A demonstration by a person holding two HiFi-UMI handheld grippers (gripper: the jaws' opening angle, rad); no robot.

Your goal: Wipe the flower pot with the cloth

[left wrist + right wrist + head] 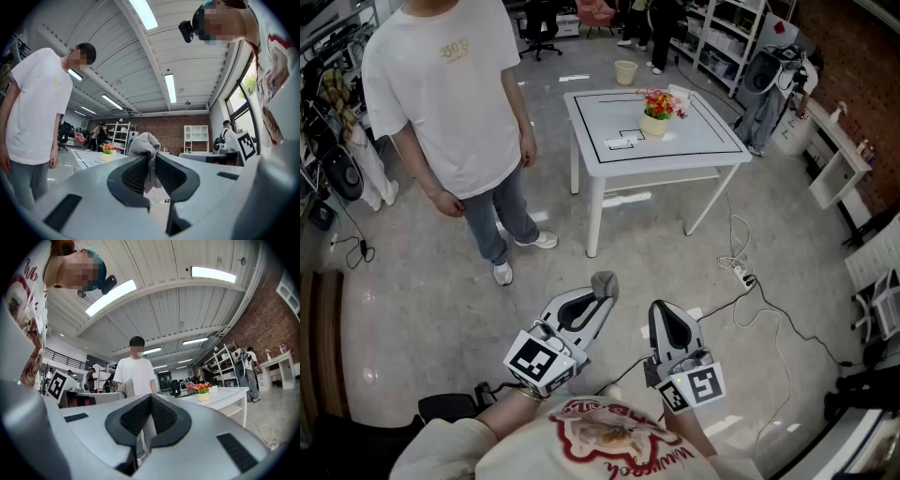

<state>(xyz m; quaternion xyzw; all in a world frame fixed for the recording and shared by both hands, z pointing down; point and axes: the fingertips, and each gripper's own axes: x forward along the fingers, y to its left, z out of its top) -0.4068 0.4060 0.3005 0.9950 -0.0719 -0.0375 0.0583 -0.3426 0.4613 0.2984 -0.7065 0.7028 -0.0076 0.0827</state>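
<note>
- The left gripper [598,296] is closed on a grey cloth [605,280]. The left gripper view shows the cloth pinched between the two dark ribbed pads, with a bunched end sticking up past the tips and a strip hanging down between them.
- The right gripper [662,315] has its jaws pressed together. The right gripper view shows the pads meeting with nothing between them.
- Both grippers are held roughly level and side by side, close in front of the person holding them and above the bare floor [422,309]. Neither touches the other.
- The flower pot [654,125] is small and pale yellow, with red and orange flowers [660,100] in it. It stands upright on a white surface [712,141], inside a black outline drawn on the top.
- The pot is well apart from both grippers, across a stretch of floor.
- A flat white card [621,142] lies on the surface just beside the pot.
- A person in a white T-shirt and jeans [450,84] stands on the floor to the left of the surface, arms hanging down.
- A white power strip [744,277] with cables lies on the floor near the front right leg of the surface.
</note>
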